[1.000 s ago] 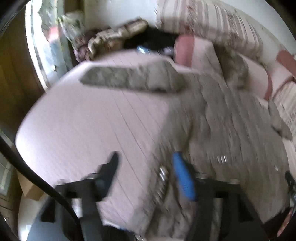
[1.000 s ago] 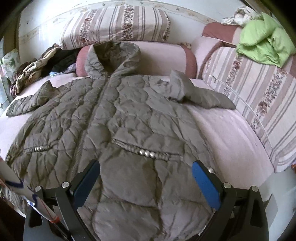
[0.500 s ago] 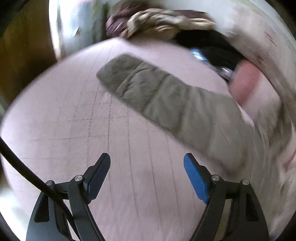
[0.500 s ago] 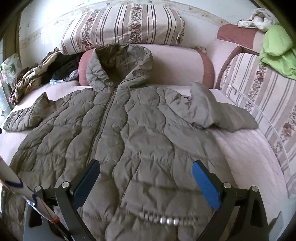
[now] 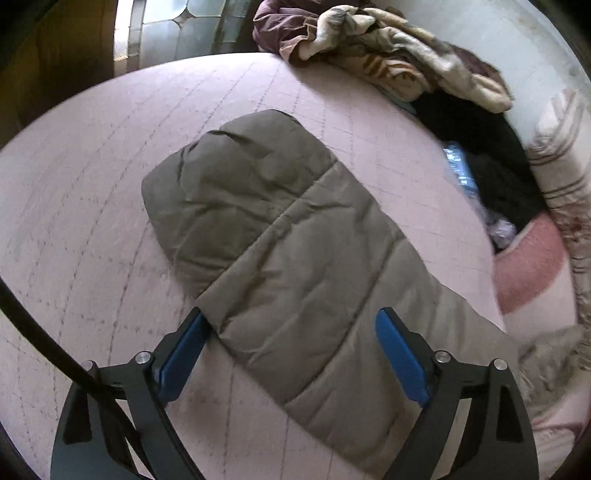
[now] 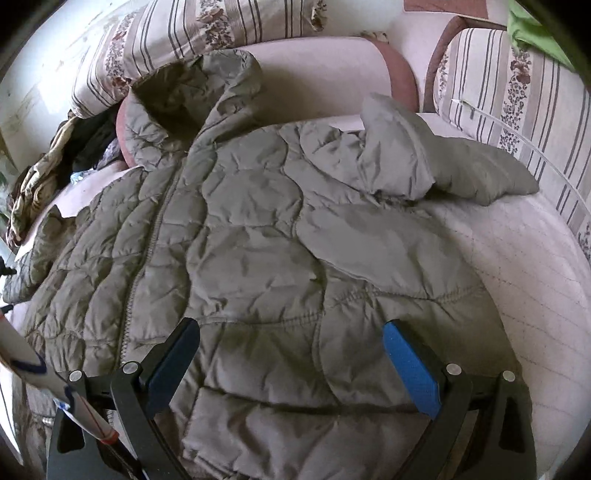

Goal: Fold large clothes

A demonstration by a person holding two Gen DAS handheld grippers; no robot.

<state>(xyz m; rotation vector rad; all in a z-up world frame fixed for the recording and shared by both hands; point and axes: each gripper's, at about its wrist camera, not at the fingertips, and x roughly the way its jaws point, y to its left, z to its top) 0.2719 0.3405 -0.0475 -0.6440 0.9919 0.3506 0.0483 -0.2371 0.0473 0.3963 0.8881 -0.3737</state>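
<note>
An olive quilted hooded jacket (image 6: 258, 240) lies front up and spread out on a pale pink bed cover. Its hood (image 6: 192, 92) rests against a pink bolster. Its right sleeve (image 6: 443, 166) is bunched and folded near the shoulder. Its left sleeve (image 5: 273, 251) lies flat and stretched out in the left wrist view. My left gripper (image 5: 291, 328) is open, its jaws straddling the sleeve close above it. My right gripper (image 6: 291, 339) is open above the jacket's chest, holding nothing.
A heap of crumpled clothes (image 5: 388, 48) and dark items (image 5: 480, 147) lies beyond the left sleeve. Striped floral cushions (image 6: 221, 26) line the back and the right side (image 6: 517, 92). A pink bolster (image 5: 528, 262) lies at the right. A window (image 5: 177, 29) stands beyond the bed edge.
My left gripper swung away from the jacket's hem to its left sleeve and came in close over it. My right gripper moved forward up the jacket toward the chest. Both stayed open.
</note>
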